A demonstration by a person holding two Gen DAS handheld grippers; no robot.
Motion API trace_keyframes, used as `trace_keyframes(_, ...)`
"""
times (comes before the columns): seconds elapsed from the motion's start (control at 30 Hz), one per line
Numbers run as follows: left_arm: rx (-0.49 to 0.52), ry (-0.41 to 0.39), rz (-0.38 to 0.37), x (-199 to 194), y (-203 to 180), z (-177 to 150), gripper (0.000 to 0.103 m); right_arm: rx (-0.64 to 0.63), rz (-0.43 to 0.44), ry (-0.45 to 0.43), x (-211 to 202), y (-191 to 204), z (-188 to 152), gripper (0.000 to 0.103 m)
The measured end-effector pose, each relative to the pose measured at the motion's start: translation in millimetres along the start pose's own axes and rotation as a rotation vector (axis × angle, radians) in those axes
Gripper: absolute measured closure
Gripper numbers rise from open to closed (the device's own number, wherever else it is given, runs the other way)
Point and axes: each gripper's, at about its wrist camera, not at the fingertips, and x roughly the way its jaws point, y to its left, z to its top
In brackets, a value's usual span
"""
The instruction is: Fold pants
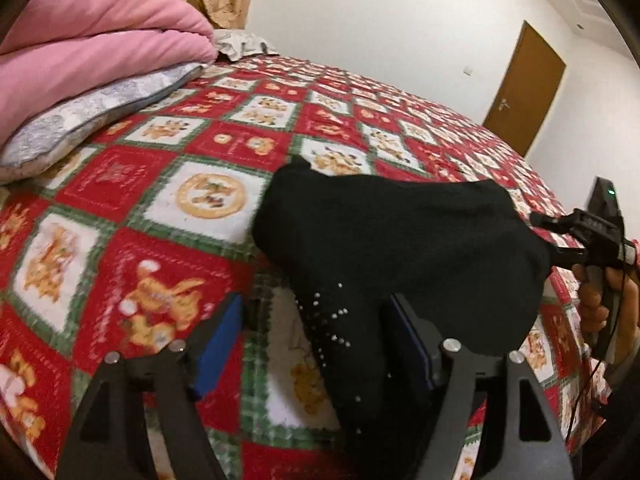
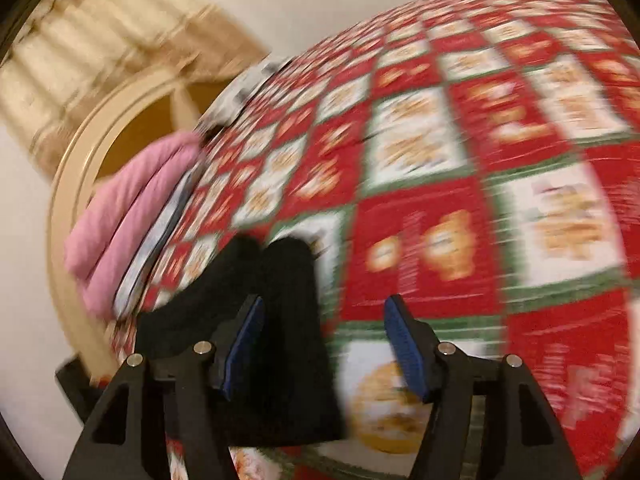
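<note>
Right wrist view blurred; pants (image 2: pixel 280 320) edges indistinct.

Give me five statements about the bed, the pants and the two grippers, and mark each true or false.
1. The black pants lie on a red, white and green patterned bedspread. True.
2. The left gripper is clamped shut on the pants. False: its jaws stand apart, with the fabric loose between them.
3. A pink blanket is stacked on a grey pillow. True.
4. The right gripper is open. True.
5. The brown door stands wide open. False: it is closed.
</note>
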Motion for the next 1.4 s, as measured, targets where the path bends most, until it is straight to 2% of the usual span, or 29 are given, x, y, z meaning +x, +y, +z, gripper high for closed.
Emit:
trace_keyframes(0.13, -0.018, -0.028, 0.07, -26, 4, -12, 0.025, 0.113, 0.016, -0.066, -39, -26, -9, 0.039)
trace_keyframes(0.27, -0.012, -0.076, 0.1, -59, -3, -26, 0.025, 0.088, -0.065, -0.104, -76, -22, -38, 0.039)
trace_keyframes(0.33, -0.01, -0.099, 0.092, -77, -11, -34, 0.018, 0.056, -0.101, -0.107, -90, -14, -54, 0.039)
trace_keyframes(0.43, 0.005, -0.148, 0.071, -105, -32, -41, 0.013, -0.026, -0.151, -0.133, -116, 10, -82, 0.039)
trace_keyframes(0.6, 0.088, -0.237, 0.066, -147, -76, -49, 0.005, -0.28, -0.176, -0.23, -163, 82, -133, 0.039)
trace_keyframes(0.77, 0.101, -0.298, 0.043, -177, -97, -51, 0.0, -0.421, -0.181, -0.305, -200, 129, -167, 0.039)
trace_keyframes(1.07, 0.133, -0.368, 0.022, -210, -116, -52, 0.0, -0.514, -0.194, -0.389, -244, 167, -192, 0.036)
trace_keyframes(1.4, 0.14, -0.397, 0.028, -221, -120, -51, 0.0, -0.535, -0.191, -0.385, -250, 174, -204, 0.035)
